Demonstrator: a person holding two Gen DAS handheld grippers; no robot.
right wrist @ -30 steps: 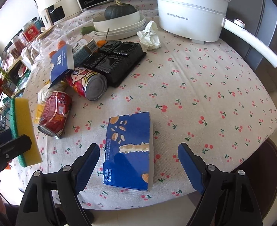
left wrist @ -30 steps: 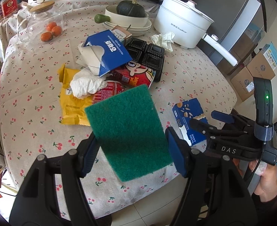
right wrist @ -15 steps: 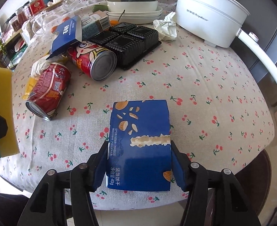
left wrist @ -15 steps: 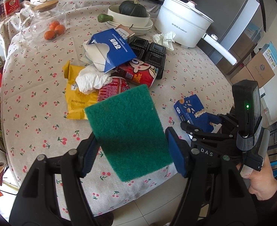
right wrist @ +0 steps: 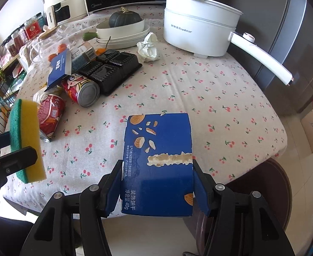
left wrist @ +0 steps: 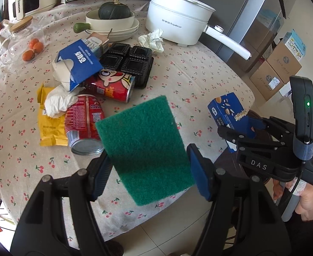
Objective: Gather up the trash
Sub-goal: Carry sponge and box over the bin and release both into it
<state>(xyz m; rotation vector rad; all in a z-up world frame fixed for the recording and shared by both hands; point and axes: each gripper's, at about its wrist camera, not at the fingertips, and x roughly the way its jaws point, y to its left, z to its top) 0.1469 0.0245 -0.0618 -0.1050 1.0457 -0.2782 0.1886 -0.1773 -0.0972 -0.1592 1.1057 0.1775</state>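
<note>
My right gripper [right wrist: 157, 187] is shut on a blue biscuit box [right wrist: 158, 149], its pads pressing both long sides. The box hangs above the near edge of the table; in the left wrist view, the blue box [left wrist: 226, 108] tilts up in the right gripper [left wrist: 239, 128]. My left gripper [left wrist: 149, 170] is shut on a green and yellow sponge [left wrist: 143, 147], held above the table's front. On the cloth lie two red cans [left wrist: 84, 123], a yellow wrapper [left wrist: 47, 130], a white tissue [left wrist: 58, 102], a torn blue carton [left wrist: 79, 64] and a black plastic tray [left wrist: 130, 61].
A white electric pot [right wrist: 201, 27] with a long handle stands at the back right, with a crumpled tissue [right wrist: 149, 47] beside it. Stacked white dishes holding a green squash [right wrist: 124, 19] sit behind the tray. A glass jar [left wrist: 22, 40] stands far left. Cardboard boxes [left wrist: 275, 68] sit on the floor.
The right gripper closed on the blue box and lifted it off the cloth toward the table's near edge. The left gripper shifted sideways with the sponge still in it.
</note>
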